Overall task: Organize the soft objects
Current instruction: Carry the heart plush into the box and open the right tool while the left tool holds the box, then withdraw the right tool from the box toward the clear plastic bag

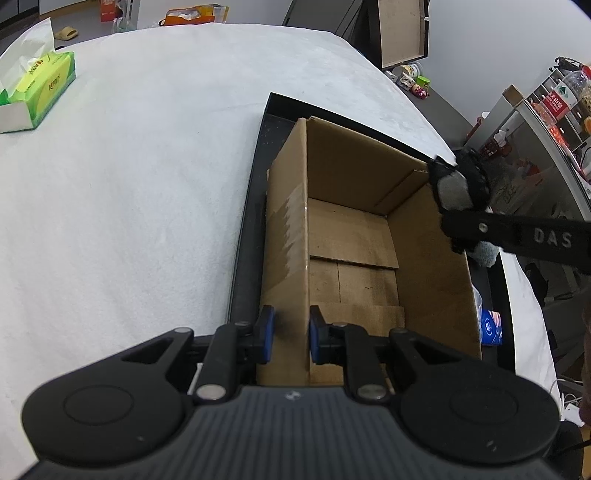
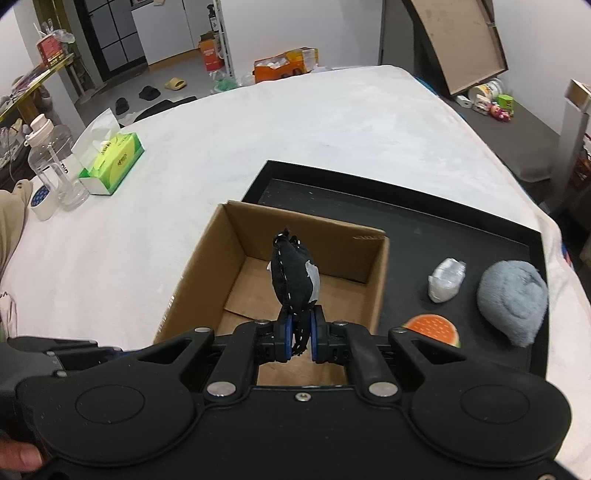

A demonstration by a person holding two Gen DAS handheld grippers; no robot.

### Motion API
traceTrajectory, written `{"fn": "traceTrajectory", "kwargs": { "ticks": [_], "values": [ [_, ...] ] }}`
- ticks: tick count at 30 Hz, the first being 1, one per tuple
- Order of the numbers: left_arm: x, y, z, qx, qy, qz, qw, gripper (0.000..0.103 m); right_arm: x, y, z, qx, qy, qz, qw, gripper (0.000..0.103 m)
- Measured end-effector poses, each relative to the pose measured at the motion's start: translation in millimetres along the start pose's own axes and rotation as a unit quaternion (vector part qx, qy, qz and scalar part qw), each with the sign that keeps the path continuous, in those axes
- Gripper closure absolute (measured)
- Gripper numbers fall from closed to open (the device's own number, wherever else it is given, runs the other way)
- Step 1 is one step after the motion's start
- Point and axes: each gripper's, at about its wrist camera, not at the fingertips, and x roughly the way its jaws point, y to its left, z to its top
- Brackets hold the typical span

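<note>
I see a white cloth-covered table (image 2: 295, 140) filling most of the view. Beyond its far edge lies a grey floor (image 2: 162, 70) with slippers (image 2: 173, 84) and an orange box (image 2: 275, 68); white walls (image 2: 280, 26) stand behind.

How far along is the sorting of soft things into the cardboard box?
Done: nothing; the cardboard box looks empty. In hand: the right gripper pinches a black soft toy over the box, while the left gripper clamps its wall. Left: grey plush, silver bundle, orange toy on the tray.

black-grey plush toy (image 2: 293, 278) upright above open cardboard box (image 2: 373, 266)
</note>
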Motion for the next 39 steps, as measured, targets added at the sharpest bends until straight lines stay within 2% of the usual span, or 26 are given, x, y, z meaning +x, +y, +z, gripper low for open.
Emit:
{"fn": "traceTrajectory", "kwargs": {
  "ticks": [6,7,10,15,22,25,28,32,35,39],
  "values": [
    [0.4,1.2,0.6,-0.003,0.000,-0.003,1.0000,0.085,10.6,12.1,9.2,-0.006,-0.003,0.010,1.000,0.092],
    [0.6,1.4,0.5,-0.004,0.000,-0.002,1.0000,0.085,12.3,14.0,11.2,-0.006,-0.004,0.011,1.000,0.088],
    [1.0,1.1,-0.1,-0.004,0.000,-0.001,1.0000,0.085,13.4,21.0,16.5,-0.010,-0.020,0.028,0.999,0.058],
    [0.3,0.4,-0.5,-0.005,-0.001,0.001,1.0000,0.085,16.0,25.9,14.3,-0.017,-0.019,0.032,0.999,0.058],
    [-0.3,-5.1,-0.4,0.006,-0.002,0.014,0.9999,0.085,5.7,7.8,3.4,-0.004,-0.008,0.033,0.999,0.057],
    [-0.8,-8.7,0.0,0.011,-0.004,0.019,0.9998,0.085,-2.6,-1.3,-0.2,0.004,-0.009,0.030,0.999,0.049],
    [-1.5,-13.0,0.4,0.017,-0.005,0.025,0.9995,0.083,-10.7,-11.6,-4.7,0.013,-0.016,0.023,1.000,0.047],
    [-2.3,-19.2,0.9,0.030,-0.007,0.034,0.9990,0.081,-20.5,-29.0,-11.2,0.029,-0.018,0.020,0.999,0.035],
    [-2.3,-24.2,0.7,0.040,-0.005,0.041,0.9983,0.071,-25.7,-42.9,-16.5,0.038,-0.023,0.011,0.999,0.029],
    [-2.9,-29.5,0.8,0.050,-0.008,0.052,0.9973,0.050,-26.4,-63.6,-25.7,0.062,-0.018,0.006,0.998,0.027]
  ]
}}
